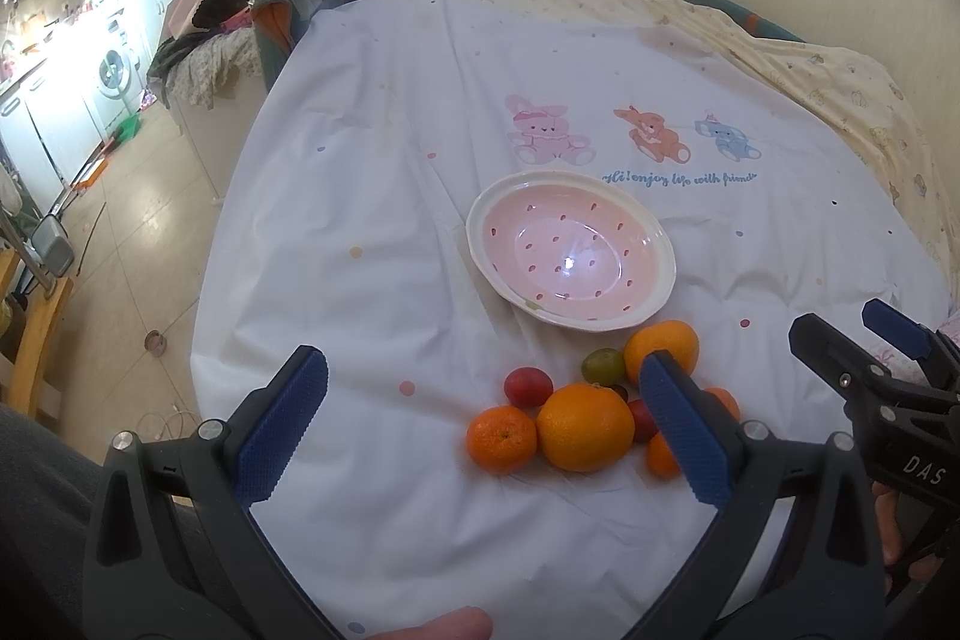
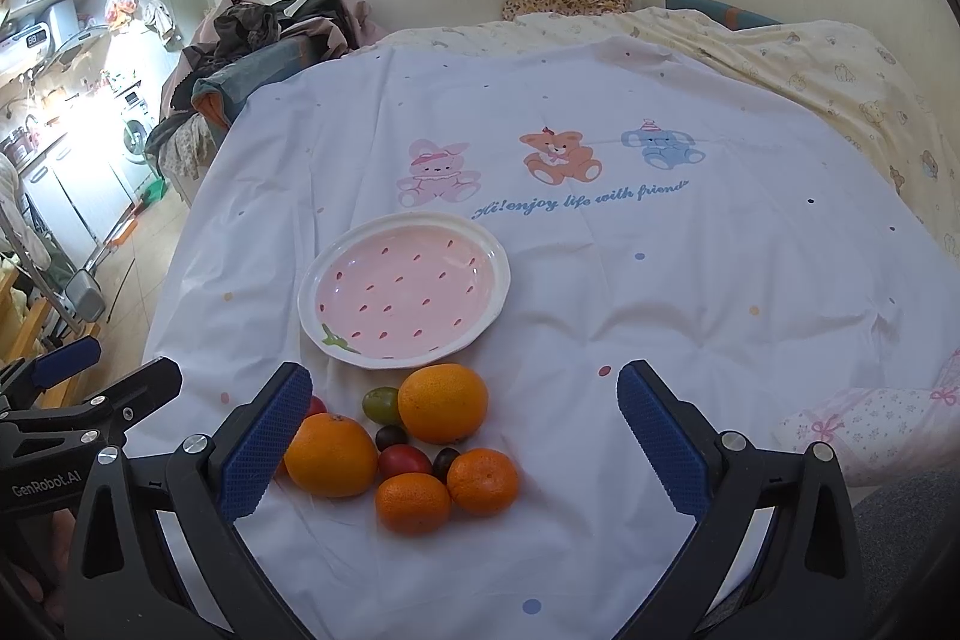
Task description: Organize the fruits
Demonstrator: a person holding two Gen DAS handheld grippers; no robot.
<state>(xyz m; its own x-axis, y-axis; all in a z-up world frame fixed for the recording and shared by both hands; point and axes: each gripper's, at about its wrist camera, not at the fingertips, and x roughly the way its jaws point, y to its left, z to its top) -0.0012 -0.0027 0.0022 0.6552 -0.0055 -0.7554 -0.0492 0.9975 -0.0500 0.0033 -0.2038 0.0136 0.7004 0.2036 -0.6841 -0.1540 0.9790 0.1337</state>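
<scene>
Right wrist: fruit pile [image 2: 414, 451] beside plate [image 2: 318, 307] — untouched.

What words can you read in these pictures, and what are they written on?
"Hi! enjoy life with friends" is printed in blue on the white sheet, under the three cartoon animals.
"GenRobot.AI" is on the left hand-held gripper, seen from the right wrist view.
"DAS" is on the right hand-held gripper, seen from the left wrist view; the rest is cut off.
The lit display on the kitchen appliance is too small to read.
</scene>
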